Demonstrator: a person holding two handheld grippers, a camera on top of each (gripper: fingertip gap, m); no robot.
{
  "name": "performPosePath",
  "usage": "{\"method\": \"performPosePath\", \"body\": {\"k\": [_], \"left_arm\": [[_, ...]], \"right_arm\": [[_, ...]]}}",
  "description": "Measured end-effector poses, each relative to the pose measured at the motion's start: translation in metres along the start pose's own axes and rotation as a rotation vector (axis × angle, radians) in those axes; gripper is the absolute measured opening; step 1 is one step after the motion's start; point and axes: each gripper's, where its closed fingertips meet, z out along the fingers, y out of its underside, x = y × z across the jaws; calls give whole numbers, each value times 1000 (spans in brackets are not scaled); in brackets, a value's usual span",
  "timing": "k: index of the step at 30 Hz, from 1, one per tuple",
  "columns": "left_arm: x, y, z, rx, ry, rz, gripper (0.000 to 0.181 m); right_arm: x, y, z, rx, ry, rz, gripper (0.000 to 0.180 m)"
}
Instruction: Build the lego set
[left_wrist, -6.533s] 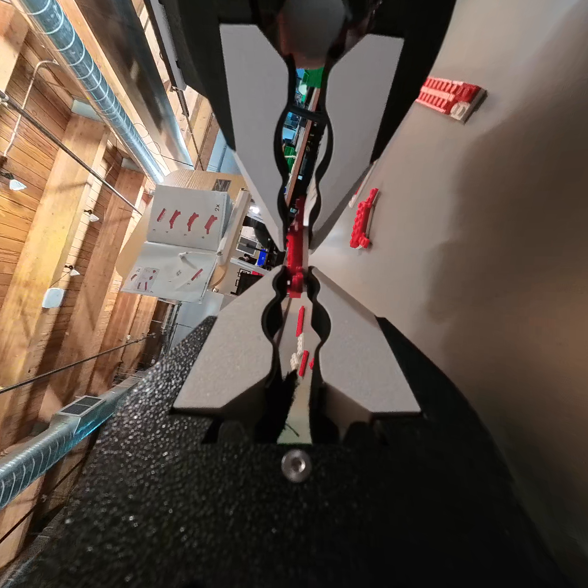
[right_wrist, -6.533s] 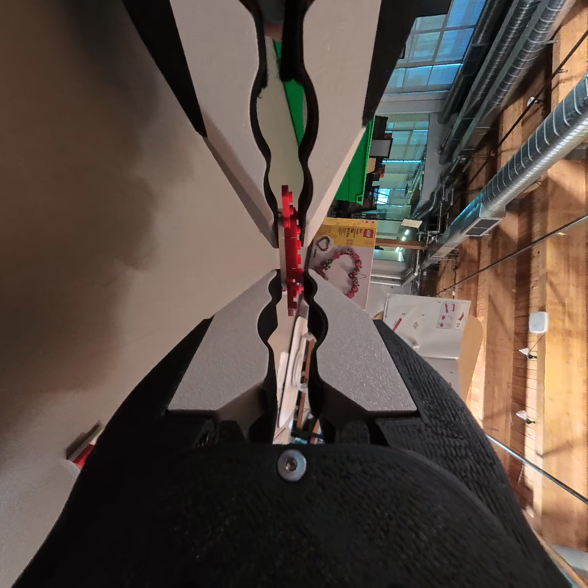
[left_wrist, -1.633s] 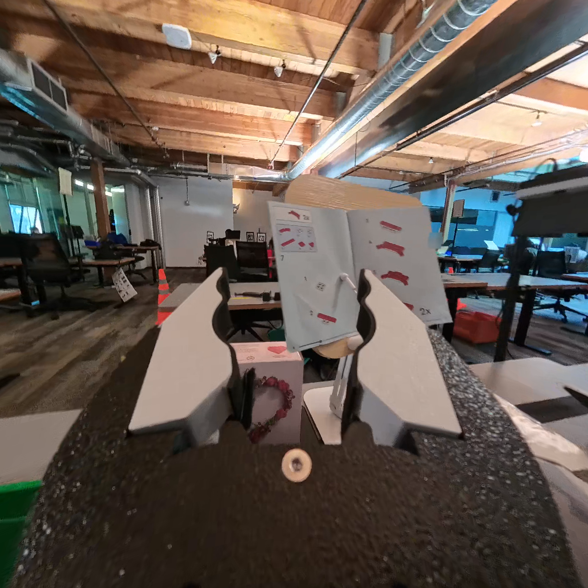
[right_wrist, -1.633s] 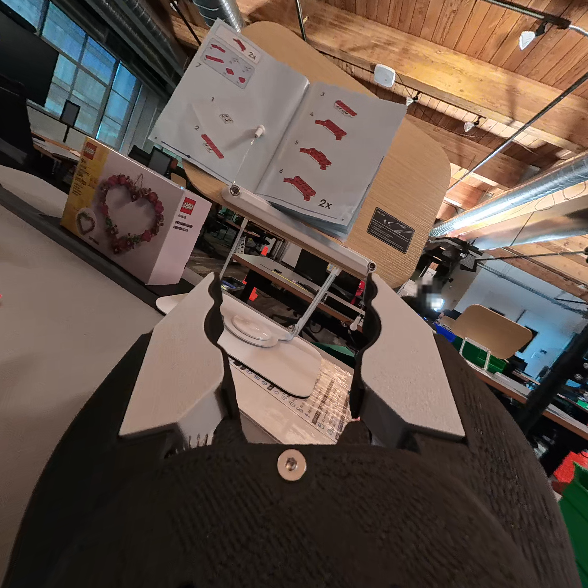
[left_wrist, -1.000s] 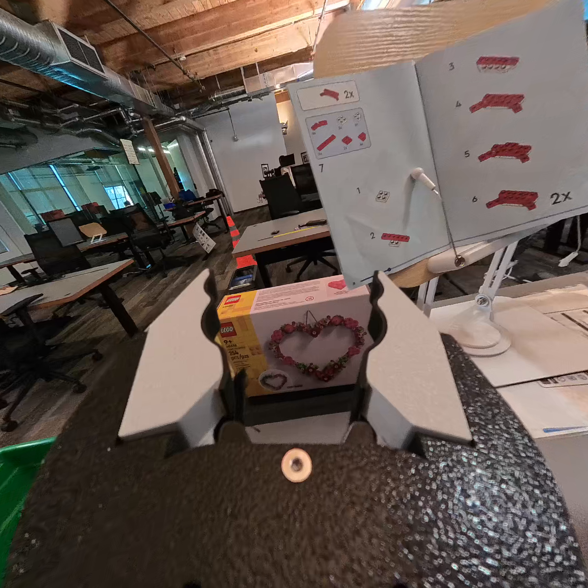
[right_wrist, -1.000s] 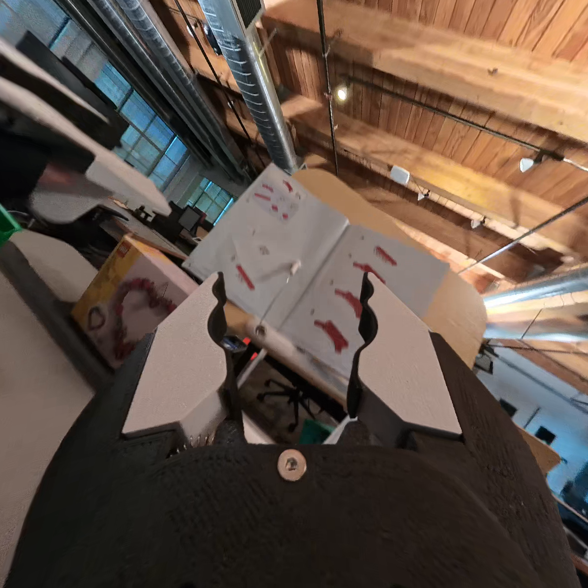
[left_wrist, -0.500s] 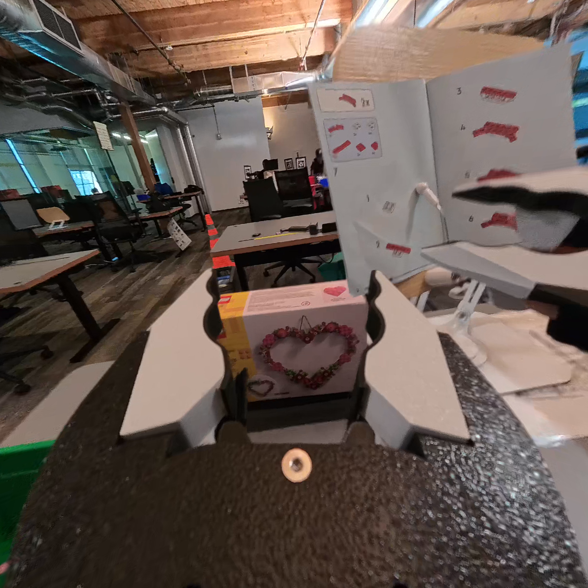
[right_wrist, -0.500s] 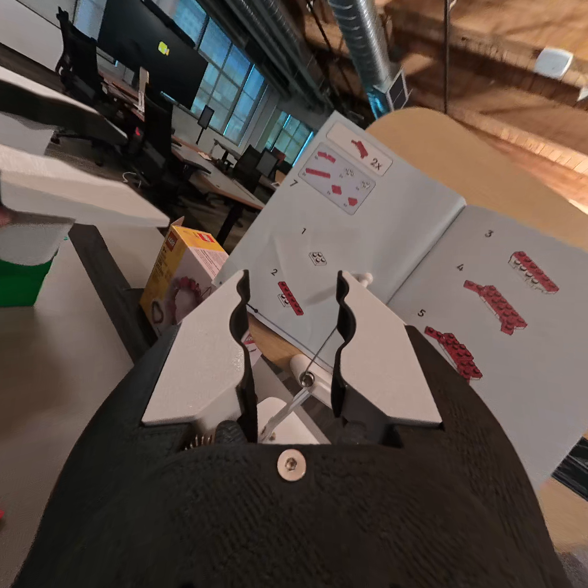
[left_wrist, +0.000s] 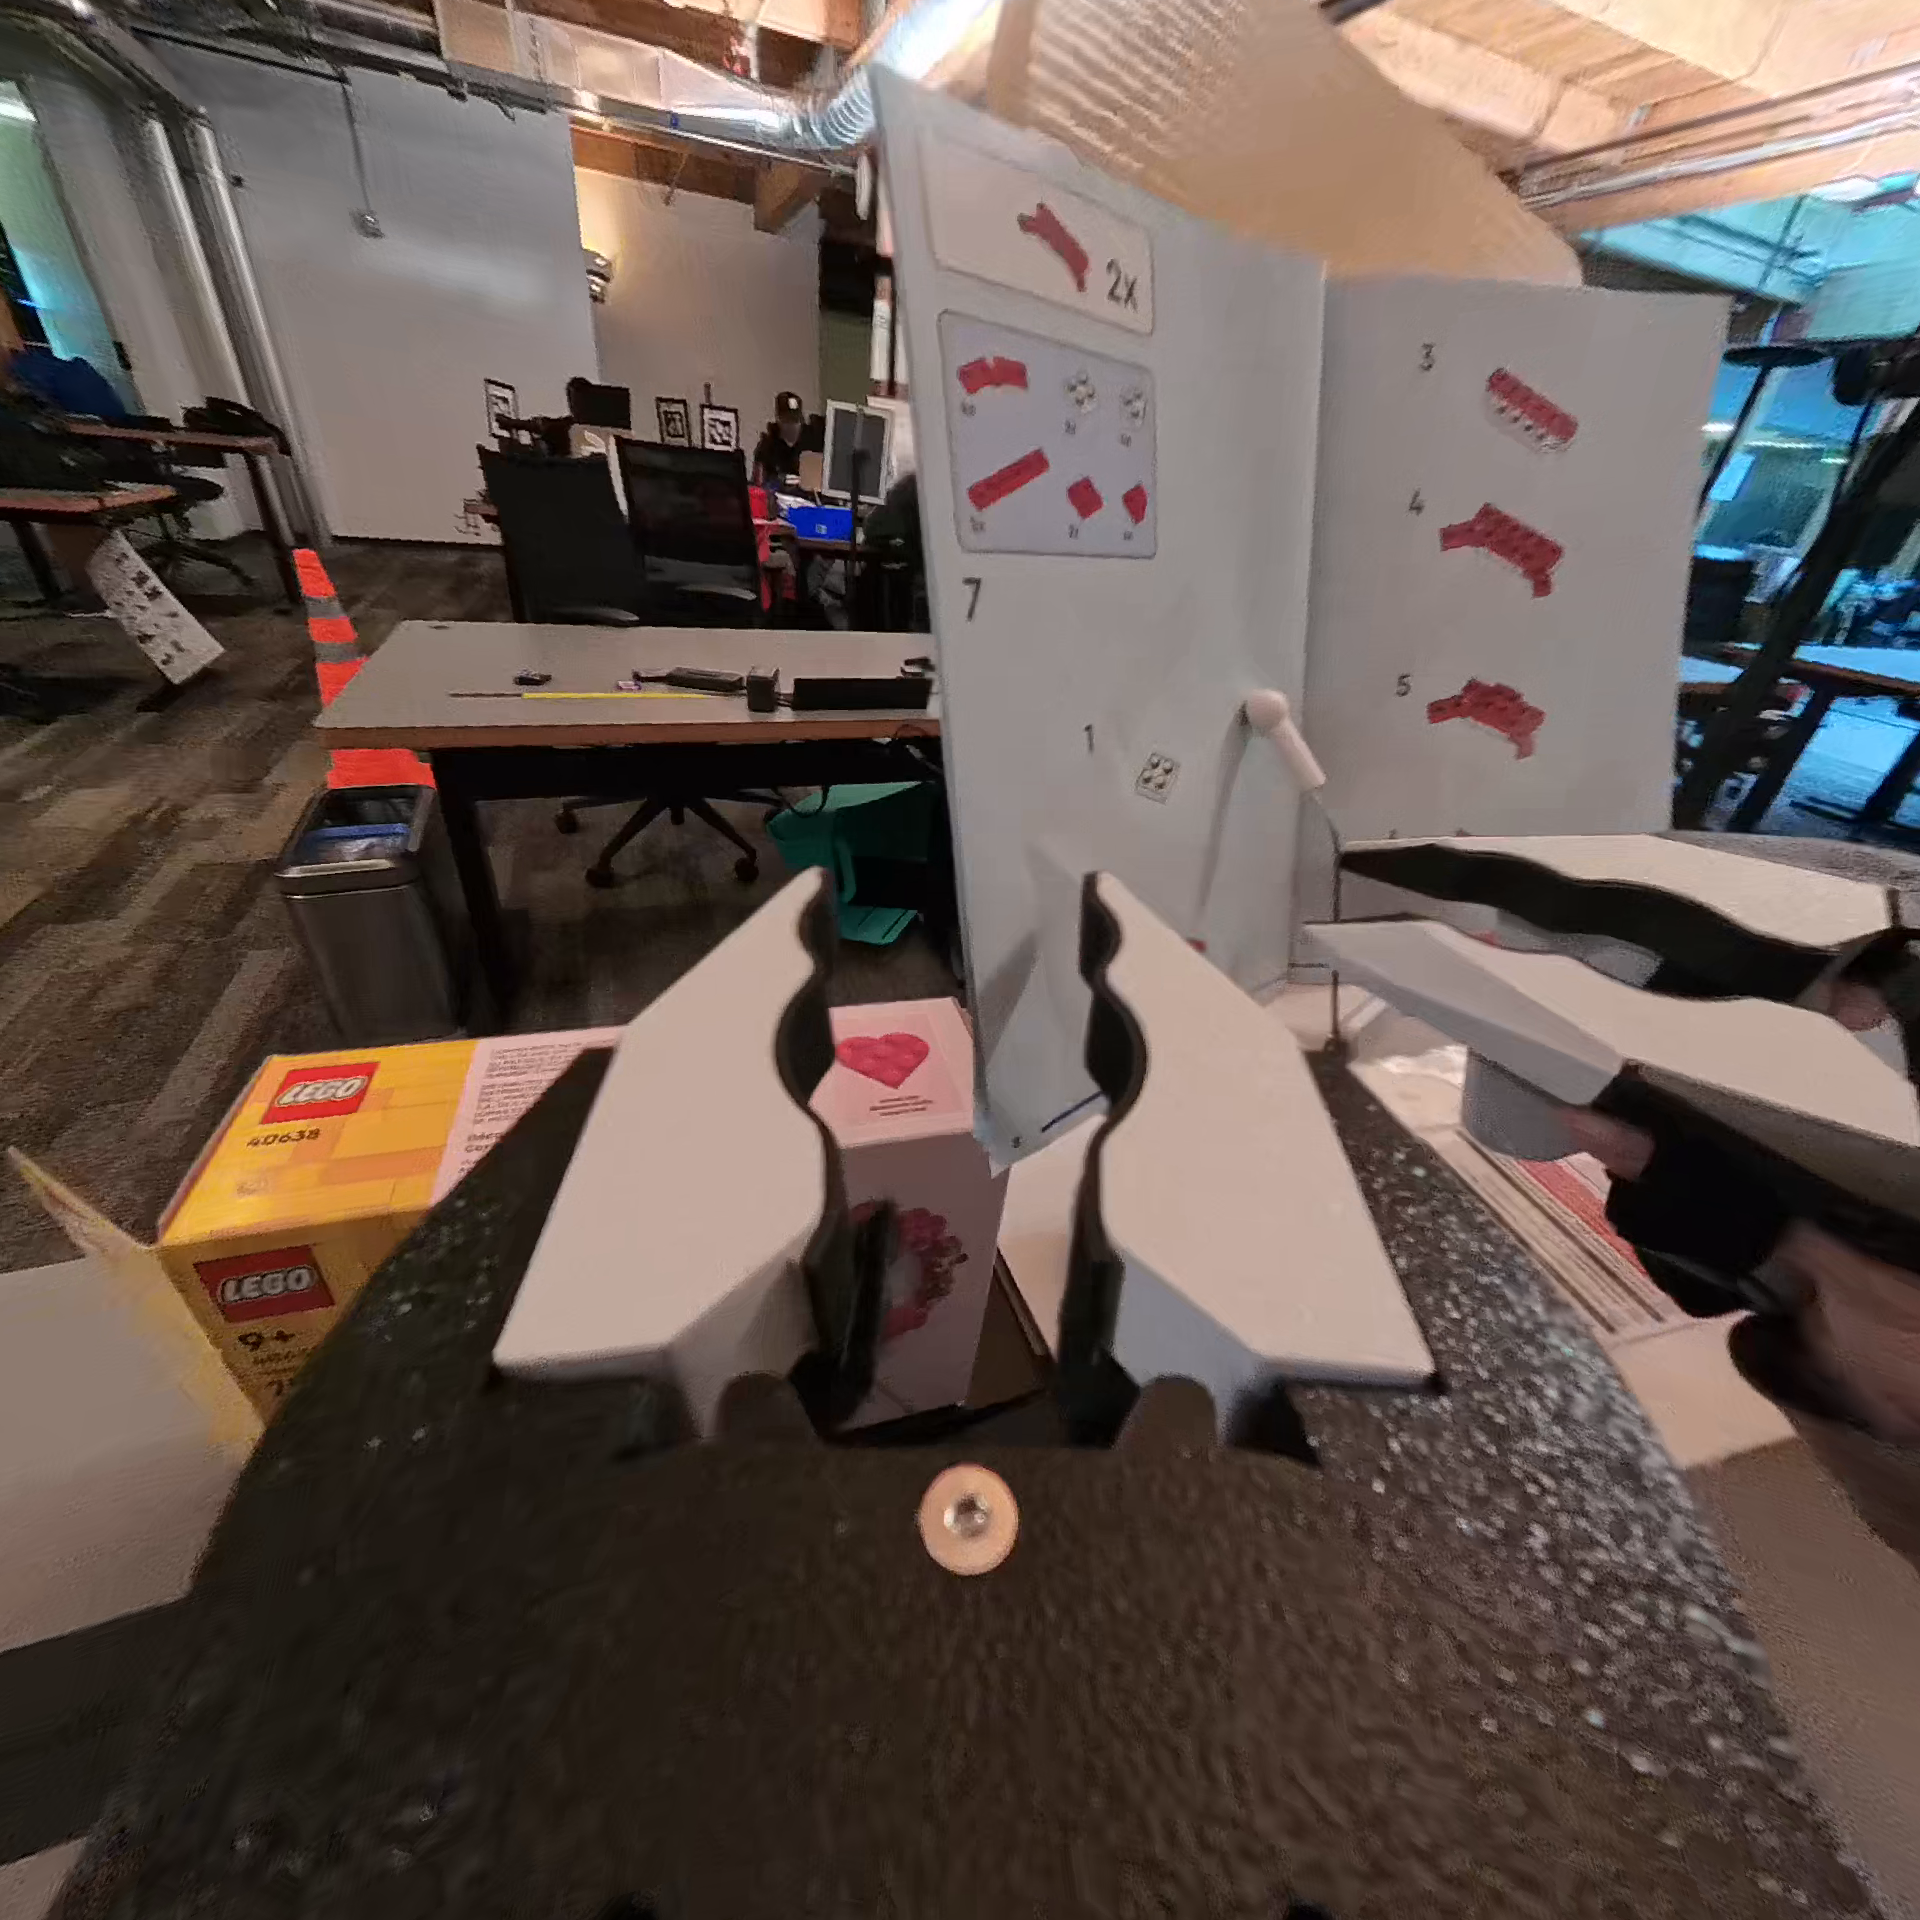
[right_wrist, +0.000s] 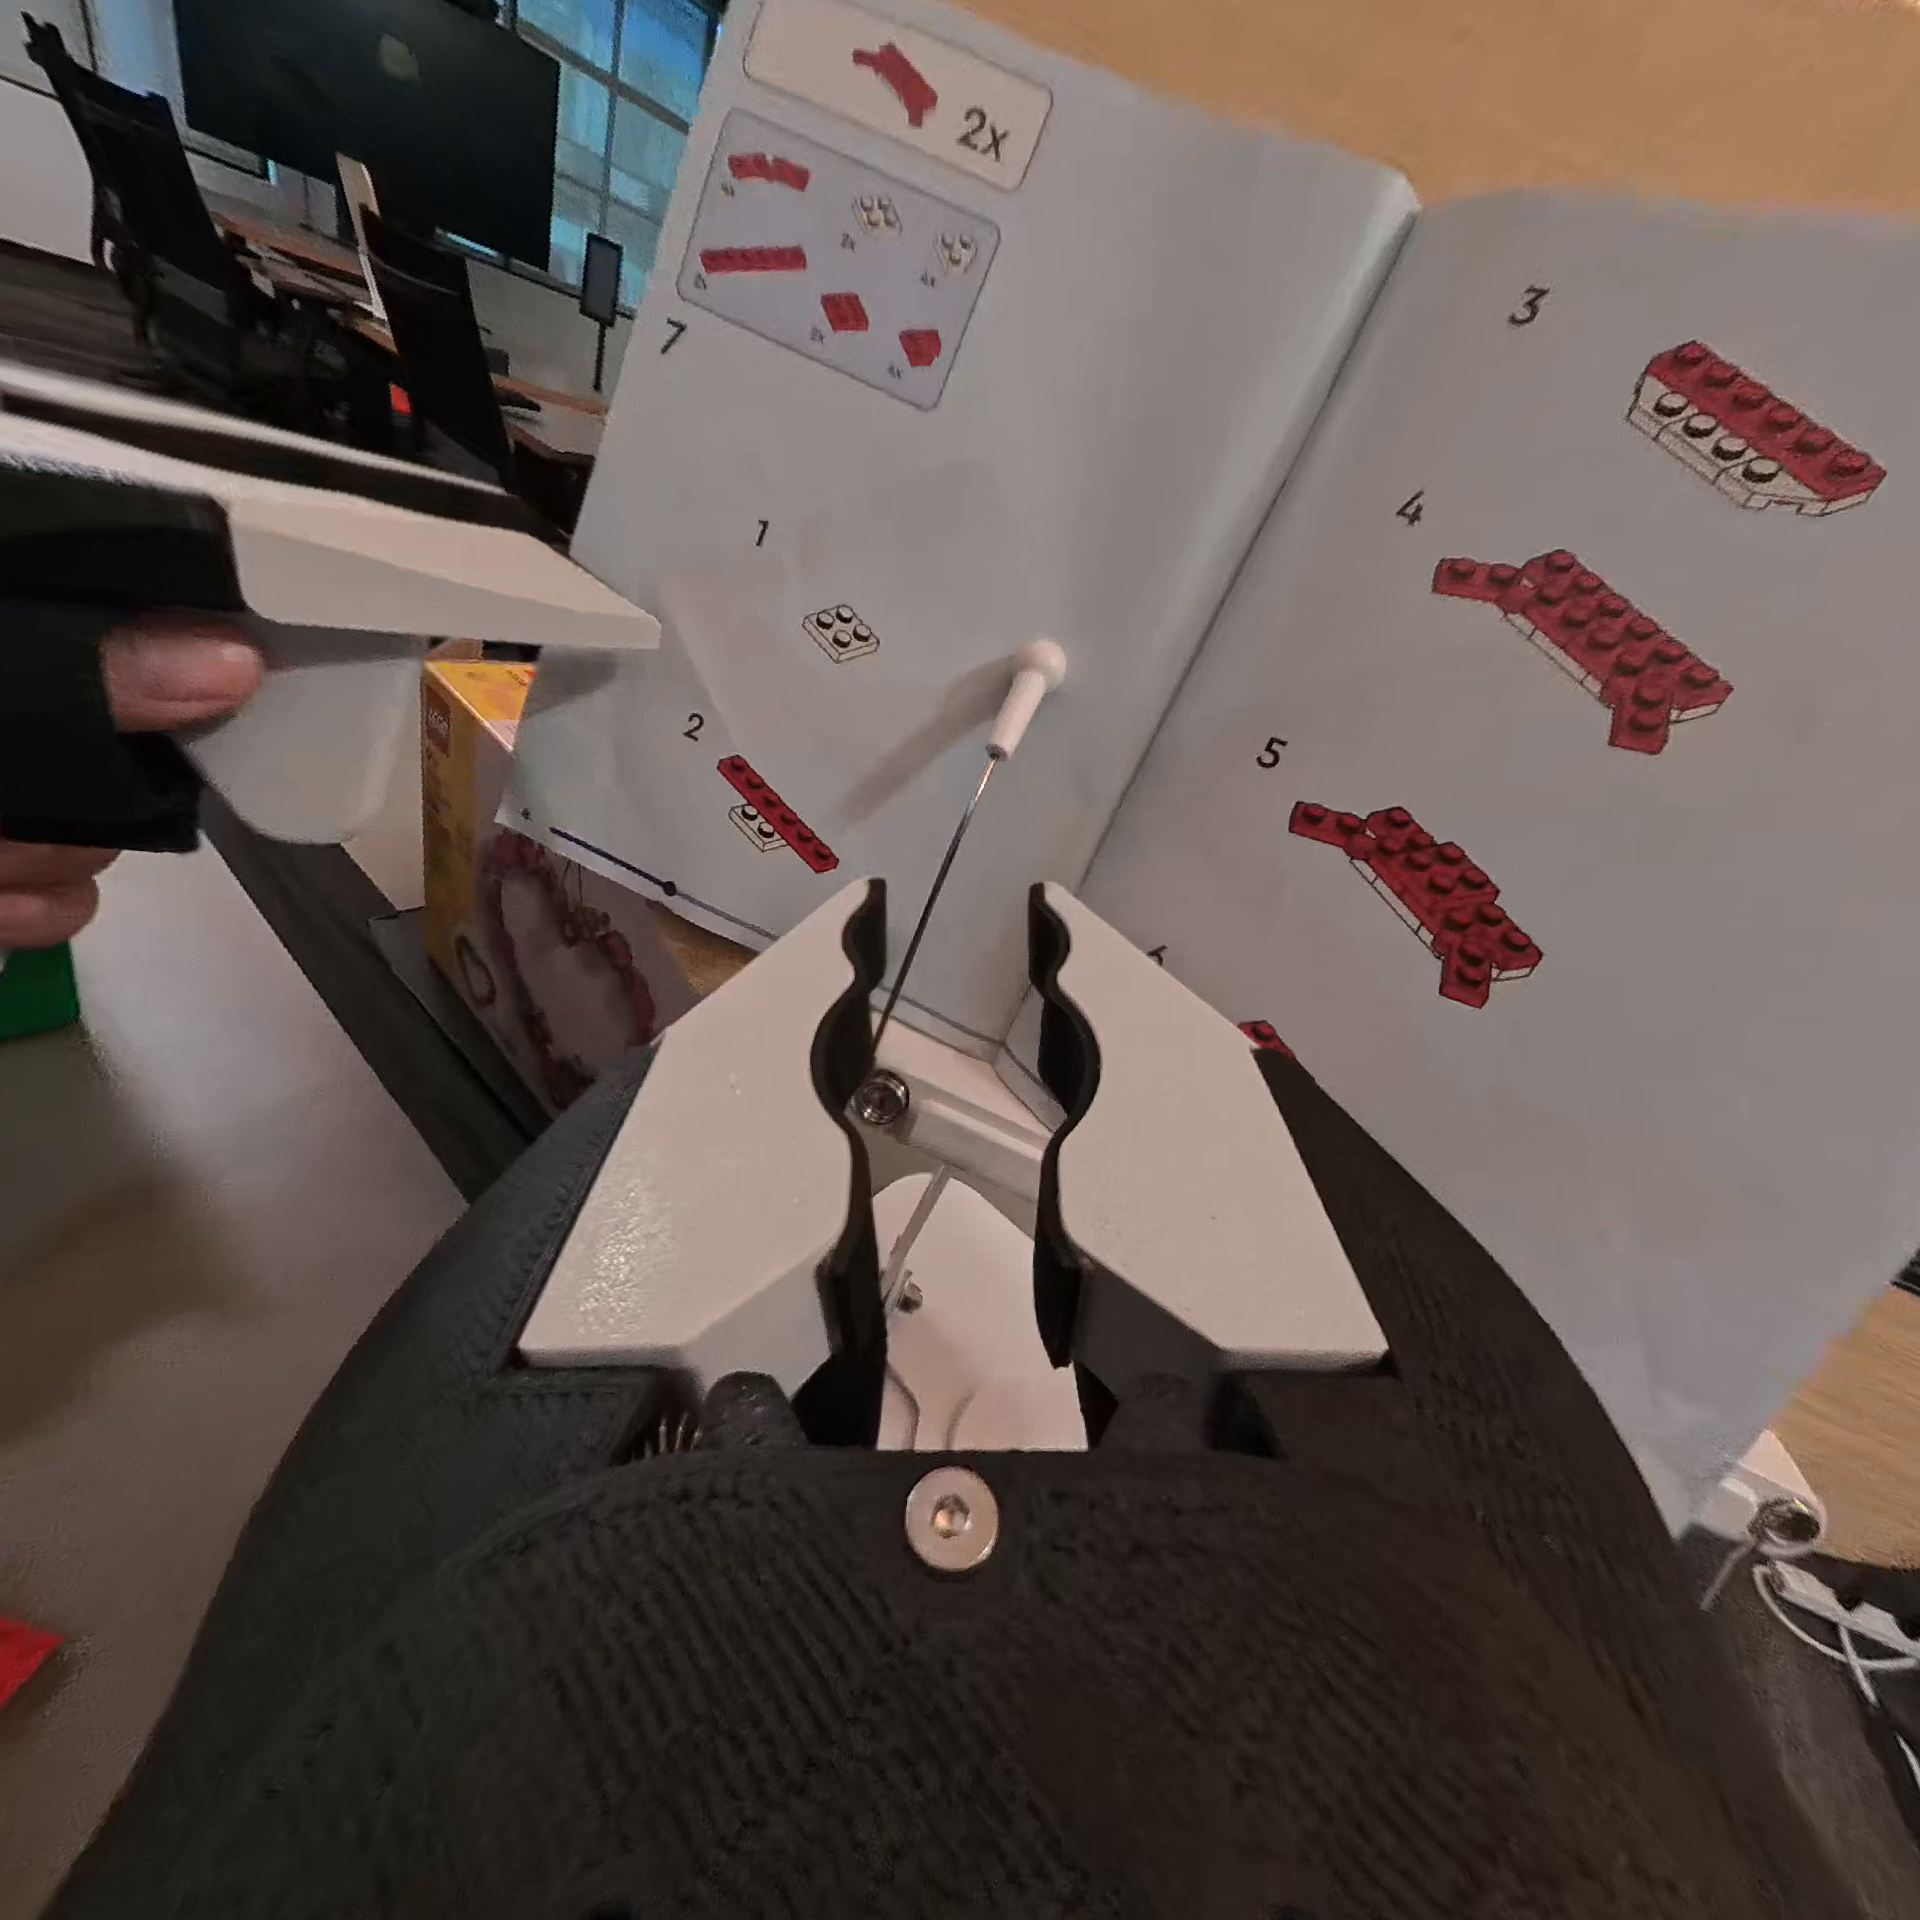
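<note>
The open instruction booklet (left_wrist: 1091, 675) stands on a white book stand and fills most of the right wrist view (right_wrist: 1039, 468). My left gripper (left_wrist: 956, 894) is open and empty, and the lower corner of the booklet's left page shows between its fingers. My right gripper (right_wrist: 956, 894) is open with a narrower gap and empty. It sits right at the stand's ledge (right_wrist: 956, 1112), with the page-holder wire (right_wrist: 956, 821) running up between its fingers. Each gripper shows in the other's view, the right one (left_wrist: 1330, 899) and the left one (right_wrist: 613, 582). A red piece (right_wrist: 21, 1652) lies on the table at the lower left.
The yellow and white set box (left_wrist: 312, 1153) stands left of the stand, also in the right wrist view (right_wrist: 468, 727). The pale table (right_wrist: 208, 1195) runs left, with a green bin (right_wrist: 36, 987) at its edge. Behind are office desks, chairs and a metal trash bin (left_wrist: 364, 904). From either gripper's tips it is about 25 centimeters to the red piece (right_wrist: 21, 1652).
Both grippers let go of the red piece held 6.5 s ago and turned up to the booklet. In the last second both moved in close to it, and the right jaws narrowed.
</note>
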Motion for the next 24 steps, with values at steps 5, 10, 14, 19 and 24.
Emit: {"method": "performPosePath", "body": {"k": [5,10,14,19,24], "left_arm": [[6,-3,2,44,-16,76,5],[12,-8,0,70,-27,139,0],[11,-7,1,76,-35,138,0],[11,-4,3,65,-33,143,0],[10,-5,1,69,-49,156,0]], "right_arm": [[-4,-2,4,26,19,-128,3],[-19,-1,4,32,14,-511,2],[-41,9,3,50,-1,-927,1],[-58,38,2,42,-56,-1382,0],[-65,26,-9,193,5,-1426,14]]}}
